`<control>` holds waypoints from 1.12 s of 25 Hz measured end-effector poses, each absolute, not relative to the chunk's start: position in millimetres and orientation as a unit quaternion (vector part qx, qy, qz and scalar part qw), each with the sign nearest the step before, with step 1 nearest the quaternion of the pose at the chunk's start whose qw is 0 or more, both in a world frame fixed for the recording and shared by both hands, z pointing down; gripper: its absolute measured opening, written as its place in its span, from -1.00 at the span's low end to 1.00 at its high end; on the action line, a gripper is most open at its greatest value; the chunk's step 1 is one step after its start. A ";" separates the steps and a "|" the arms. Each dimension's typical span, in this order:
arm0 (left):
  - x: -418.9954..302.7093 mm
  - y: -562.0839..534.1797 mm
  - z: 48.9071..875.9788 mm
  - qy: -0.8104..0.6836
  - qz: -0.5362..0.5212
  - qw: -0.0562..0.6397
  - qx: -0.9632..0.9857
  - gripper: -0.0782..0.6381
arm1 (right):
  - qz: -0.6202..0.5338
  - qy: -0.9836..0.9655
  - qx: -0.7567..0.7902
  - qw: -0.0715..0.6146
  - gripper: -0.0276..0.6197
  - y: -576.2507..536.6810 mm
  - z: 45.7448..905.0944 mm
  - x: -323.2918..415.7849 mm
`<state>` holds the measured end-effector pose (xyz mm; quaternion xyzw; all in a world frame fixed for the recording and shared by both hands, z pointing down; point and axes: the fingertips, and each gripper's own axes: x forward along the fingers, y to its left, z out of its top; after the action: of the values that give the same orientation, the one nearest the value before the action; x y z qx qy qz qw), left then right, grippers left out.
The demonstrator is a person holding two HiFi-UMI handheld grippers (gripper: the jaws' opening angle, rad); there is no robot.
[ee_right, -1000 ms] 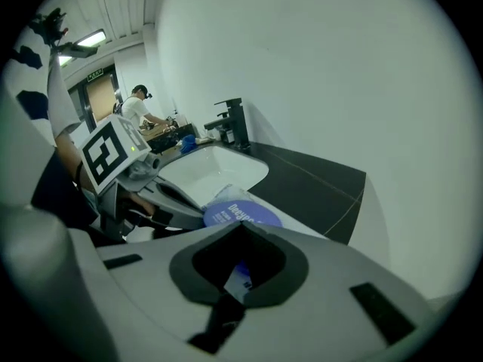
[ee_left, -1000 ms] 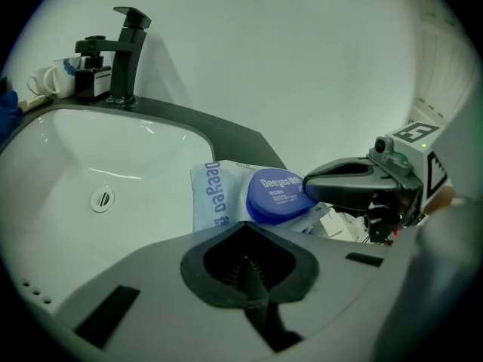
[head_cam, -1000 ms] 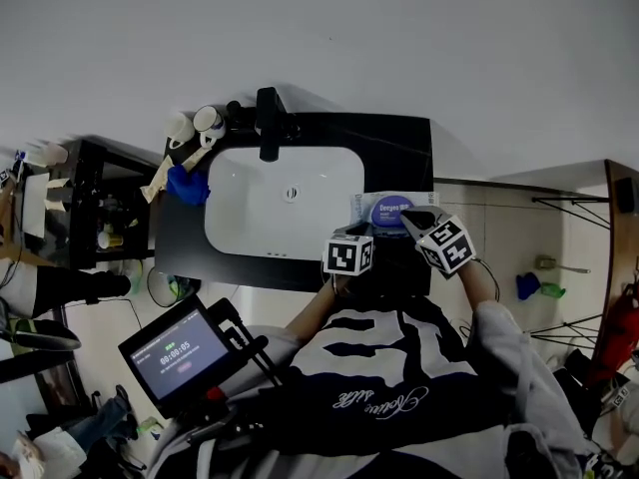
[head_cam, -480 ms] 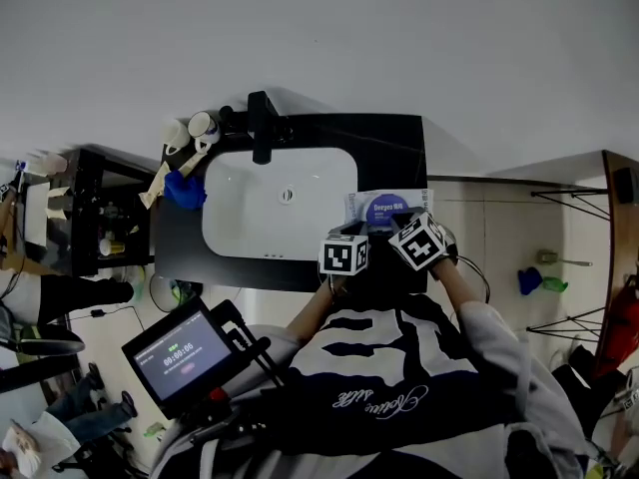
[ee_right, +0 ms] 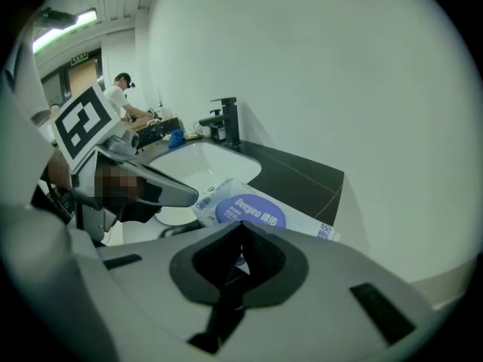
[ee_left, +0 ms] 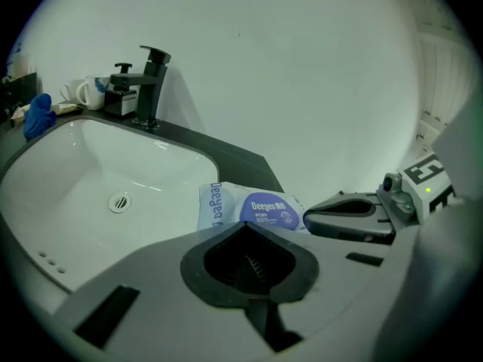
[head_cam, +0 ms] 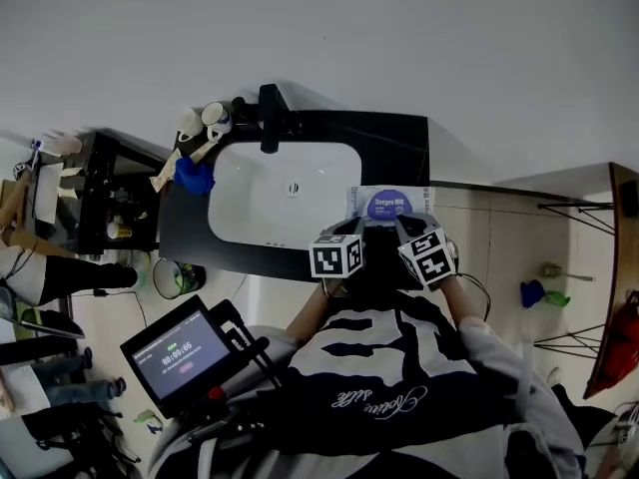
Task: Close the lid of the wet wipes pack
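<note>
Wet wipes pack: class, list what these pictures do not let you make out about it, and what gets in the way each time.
- Near edge of the wet wipes pack: left gripper view, covered by the shut jaws of the left gripper.
- Front rim of the lid: right gripper view, behind the right gripper, so whether it is snapped down cannot be told.
- Small print on the lid: head view, too small to read.

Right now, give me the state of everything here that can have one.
wet wipes pack: flat on the counter, lid down, looks closed
left gripper: fingers together, holding nothing
right gripper: fingers together, holding nothing
faucet: no water running
</note>
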<state>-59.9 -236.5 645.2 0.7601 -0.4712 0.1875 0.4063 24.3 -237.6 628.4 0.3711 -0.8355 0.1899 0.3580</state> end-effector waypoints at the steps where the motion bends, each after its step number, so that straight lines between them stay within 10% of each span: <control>1: -60.1 -235.5 638.2 -0.478 0.177 0.405 0.759 -0.79 | 0.193 -0.839 0.374 0.345 -0.92 -233.7 621.8 26.1; 28: 7.3 -31.8 522.3 -0.578 0.041 0.353 0.735 -0.79 | 0.238 -0.890 0.371 0.118 -0.92 -56.5 510.9 103.9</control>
<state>7.3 -31.8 522.3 0.7351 -0.5776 0.0409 0.3527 103.9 -56.5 510.9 0.3708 -0.8898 0.2381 0.1184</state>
